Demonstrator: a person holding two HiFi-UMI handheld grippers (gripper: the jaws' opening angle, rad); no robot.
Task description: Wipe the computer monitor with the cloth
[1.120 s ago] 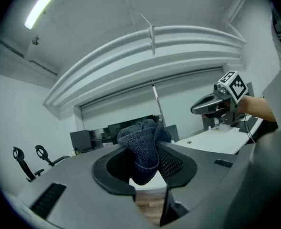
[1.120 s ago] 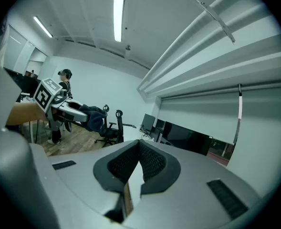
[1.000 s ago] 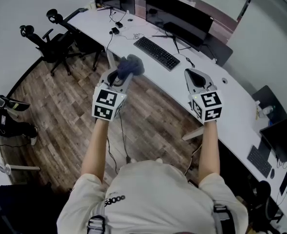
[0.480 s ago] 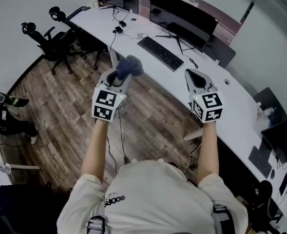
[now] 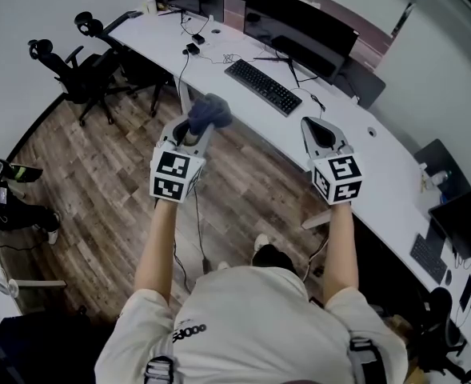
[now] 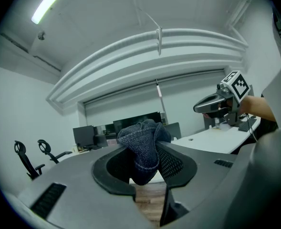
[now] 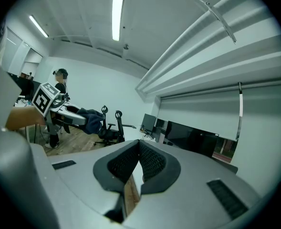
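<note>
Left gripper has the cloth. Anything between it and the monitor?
Nothing visible in the air. The cloth in the left gripper faces the monitor; only the flat keyboard on the desk lies between, low.

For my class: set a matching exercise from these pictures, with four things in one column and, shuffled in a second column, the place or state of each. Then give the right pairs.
Things
1. cloth
2. keyboard
3. office chairs
4. right gripper

Places or states
A. on the wooden floor, off the desk's left end
B. shut, nothing between its jaws
C. clamped in the left gripper
D. on the white desk, in front of the monitor

Pairs: 1-C, 2-D, 3-A, 4-B
</note>
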